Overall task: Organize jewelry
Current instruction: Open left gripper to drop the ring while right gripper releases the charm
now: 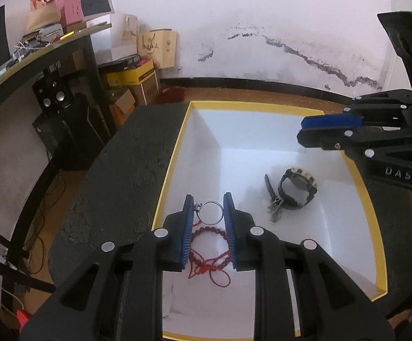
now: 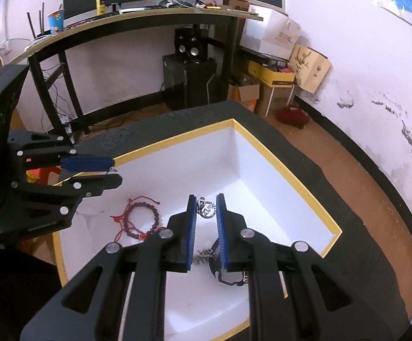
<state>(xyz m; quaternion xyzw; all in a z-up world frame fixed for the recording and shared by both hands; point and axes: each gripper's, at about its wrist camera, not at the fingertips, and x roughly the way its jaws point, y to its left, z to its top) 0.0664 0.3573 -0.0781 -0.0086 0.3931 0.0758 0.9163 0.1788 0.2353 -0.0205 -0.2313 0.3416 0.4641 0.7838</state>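
The left hand-held gripper (image 1: 209,209) pinches a silver ring (image 1: 211,212) above the yellow-rimmed box (image 1: 163,187); the right hand-held gripper (image 2: 206,207) looks slightly parted, empty; a slack pinch could drop the ring onto the red bracelet (image 1: 210,236).

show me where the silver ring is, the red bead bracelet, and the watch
silver ring (image 1: 211,213): left wrist view, on its lower band, between the left gripper's pads.
red bead bracelet (image 2: 144,218): right wrist view, on the bead loop.
watch (image 1: 299,190): left wrist view, on its case.
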